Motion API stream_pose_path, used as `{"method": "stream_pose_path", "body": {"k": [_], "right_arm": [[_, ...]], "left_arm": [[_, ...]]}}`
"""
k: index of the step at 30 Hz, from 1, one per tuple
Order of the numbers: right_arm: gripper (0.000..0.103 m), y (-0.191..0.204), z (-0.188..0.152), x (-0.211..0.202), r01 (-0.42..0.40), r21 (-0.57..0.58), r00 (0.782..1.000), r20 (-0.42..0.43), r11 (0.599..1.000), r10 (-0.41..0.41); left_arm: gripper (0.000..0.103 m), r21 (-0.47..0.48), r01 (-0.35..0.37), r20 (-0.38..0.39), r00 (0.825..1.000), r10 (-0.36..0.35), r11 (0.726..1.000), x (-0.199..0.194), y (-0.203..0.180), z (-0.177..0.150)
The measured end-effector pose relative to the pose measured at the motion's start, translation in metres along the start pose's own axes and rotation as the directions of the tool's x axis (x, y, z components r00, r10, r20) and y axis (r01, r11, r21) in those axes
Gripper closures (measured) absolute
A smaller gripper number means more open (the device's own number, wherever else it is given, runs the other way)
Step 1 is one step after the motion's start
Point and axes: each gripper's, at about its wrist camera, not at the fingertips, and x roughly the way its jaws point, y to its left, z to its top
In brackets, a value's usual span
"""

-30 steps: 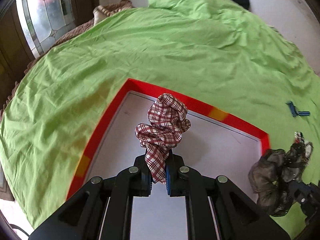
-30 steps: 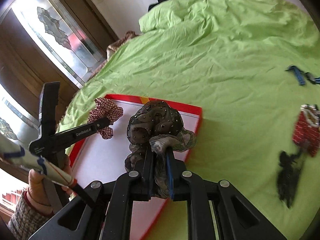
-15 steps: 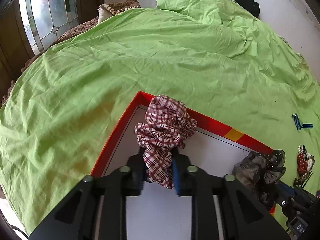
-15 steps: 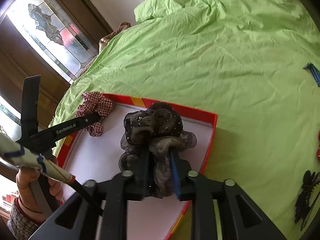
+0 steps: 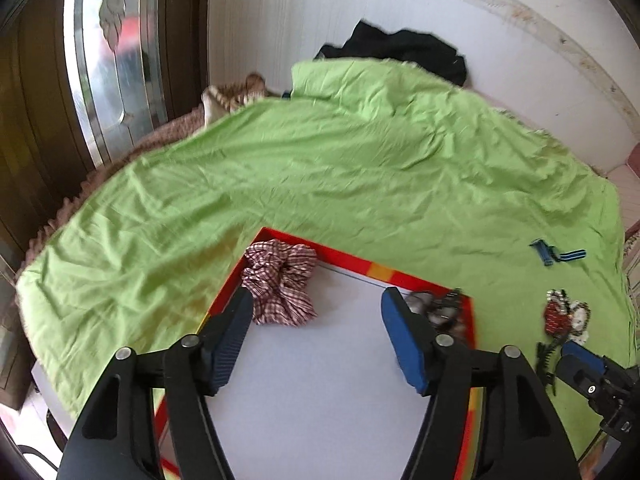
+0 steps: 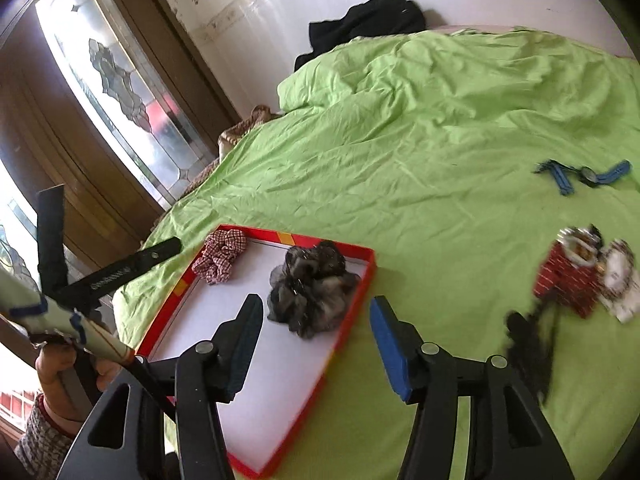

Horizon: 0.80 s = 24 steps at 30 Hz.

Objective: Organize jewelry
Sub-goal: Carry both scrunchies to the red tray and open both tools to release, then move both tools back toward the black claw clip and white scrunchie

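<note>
A red-rimmed tray (image 5: 348,258) (image 6: 362,286) with a white floor lies on a green bedsheet. A red plaid scrunchie (image 5: 280,280) (image 6: 220,256) lies in its far left corner. A dark sheer scrunchie (image 6: 312,292) (image 5: 436,310) lies in its far right corner. My left gripper (image 5: 316,316) is open and empty, raised just behind the plaid scrunchie. My right gripper (image 6: 316,320) is open and empty, just behind the dark scrunchie.
On the sheet right of the tray lie a red-and-white hair clip (image 6: 584,276) (image 5: 564,316), a black claw clip (image 6: 532,340) and blue clips (image 6: 568,174) (image 5: 556,256). Dark clothes (image 6: 364,24) lie at the far wall. A window is at the left.
Both grippers opened and let their scrunchies drop into the tray. Both pulled back and up from the tray.
</note>
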Motion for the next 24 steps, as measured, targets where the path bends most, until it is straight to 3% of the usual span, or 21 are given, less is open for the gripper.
{"method": "stream_pose_path", "body": {"k": [4, 10, 17, 24], "right_arm": [[0.039, -0.019, -0.017, -0.035, 0.008, 0.037, 1.0, 0.021, 0.999, -0.009], [0.037, -0.051, -0.046, -0.077, 0.057, 0.077, 0.998, 0.037, 0.995, -0.06], [0.036, -0.097, -0.079, -0.109, 0.159, 0.119, 0.986, 0.035, 0.98, -0.164], [0.036, -0.128, -0.097, -0.119, 0.233, 0.126, 0.97, 0.04, 0.964, -0.24]], "left_arm": [[0.033, 0.016, 0.028, 0.03, 0.999, -0.029, 0.999, -0.035, -0.031, -0.011], [0.031, 0.061, 0.117, 0.016, 0.993, -0.118, 0.991, -0.064, -0.091, -0.036], [0.031, 0.146, 0.192, -0.053, 0.981, -0.186, 0.971, -0.063, -0.164, -0.076], [0.031, 0.173, 0.228, -0.13, 0.97, -0.208, 0.958, -0.044, -0.203, -0.108]]}}
